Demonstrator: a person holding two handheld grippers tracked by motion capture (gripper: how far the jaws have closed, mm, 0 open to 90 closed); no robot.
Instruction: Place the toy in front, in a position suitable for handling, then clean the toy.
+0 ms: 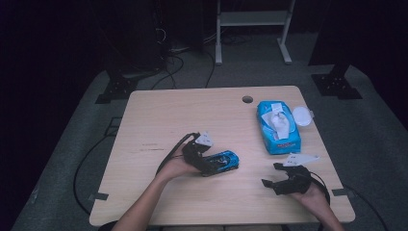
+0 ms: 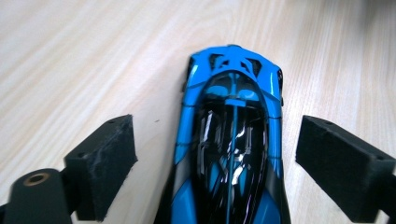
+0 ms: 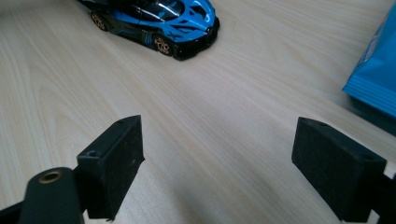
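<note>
A blue and black toy car [image 2: 231,144] is sitting on a pale wood table [image 1: 163,120], lying lengthwise between the jaws of the left gripper [image 1: 202,161], which is standing wide with a gap on each side of the car and touching neither flank. The right gripper [image 1: 284,180] is resting apart to the car's right, its jaws also spread wide over bare wood with nothing between them; from its own view the car is lying ahead and to the left, and the corner of a blue wipes pack [image 1: 278,126] is showing off to the right.

The car is looking rigid and glossy, likely light but slick under the foam pads [image 2: 105,163], so a squeeze across the mid-body at the doors seems the surest hold, clear of the thin rear vents and the wheels, which may roll under a push.

The table's laminate is looking smooth and level, offering little friction. A white lid [image 1: 302,115] is lying just beside the wipes pack, and a cable hole [image 1: 247,99] is sitting near the far edge. Beyond, the room is lying dark, with grey carpet, cables and stand legs.
</note>
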